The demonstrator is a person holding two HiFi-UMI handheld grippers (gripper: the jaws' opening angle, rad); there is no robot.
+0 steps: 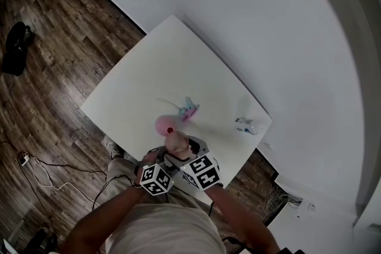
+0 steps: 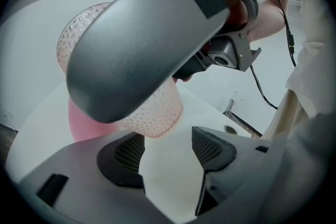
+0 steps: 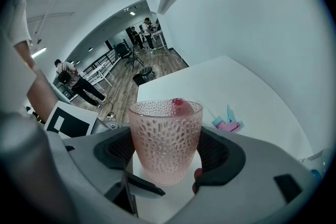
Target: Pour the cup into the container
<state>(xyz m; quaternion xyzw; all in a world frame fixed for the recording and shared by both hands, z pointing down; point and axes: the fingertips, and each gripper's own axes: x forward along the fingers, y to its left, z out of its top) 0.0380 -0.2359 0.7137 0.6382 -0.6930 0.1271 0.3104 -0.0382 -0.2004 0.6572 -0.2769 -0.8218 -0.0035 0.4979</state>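
Head view: near the front edge of the white desk (image 1: 178, 56), a dimpled pink cup (image 1: 177, 142) is gripped by the right tool (image 1: 178, 150), just beside a pink container (image 1: 164, 124). Left gripper view: the left tool (image 2: 167, 150) is held open, with only bare desk between its jaws, and the cup is seen just ahead. Right gripper view: the cup is clamped between the jaws, and a small red thing (image 3: 178, 103) is seen at its far rim.
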